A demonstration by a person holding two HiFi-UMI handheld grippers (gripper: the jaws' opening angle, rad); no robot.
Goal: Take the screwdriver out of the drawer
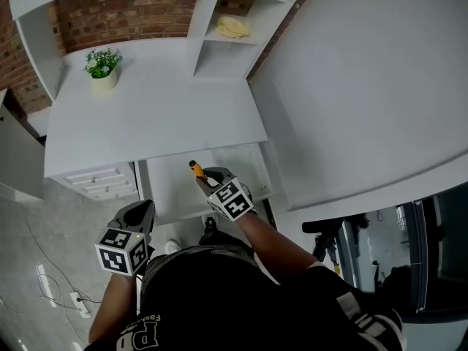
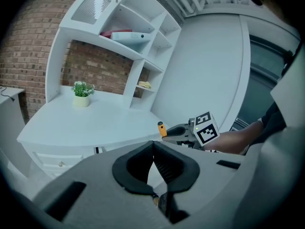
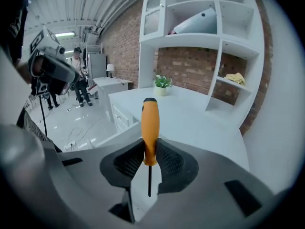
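An orange-handled screwdriver (image 1: 196, 169) (image 3: 149, 128) with a thin dark shaft is clamped in my right gripper (image 1: 208, 180) (image 3: 149, 157), handle pointing away from me. It hangs above the open white drawer (image 1: 170, 189) under the desk (image 1: 153, 115). The left gripper view shows the same handle (image 2: 162, 129) sticking out of the right gripper (image 2: 183, 132) beside the desk edge. My left gripper (image 1: 141, 210) (image 2: 153, 149) is lower left of the drawer, over the floor, shut with nothing between its pads. The drawer floor that shows is bare white.
A small potted plant (image 1: 102, 64) stands at the desk's back left. Shelves hold a yellow cloth (image 1: 232, 26). A drawer unit (image 1: 95, 181) sits left of the open drawer. Cables (image 1: 51, 284) lie on the floor. People (image 3: 78, 80) stand far off.
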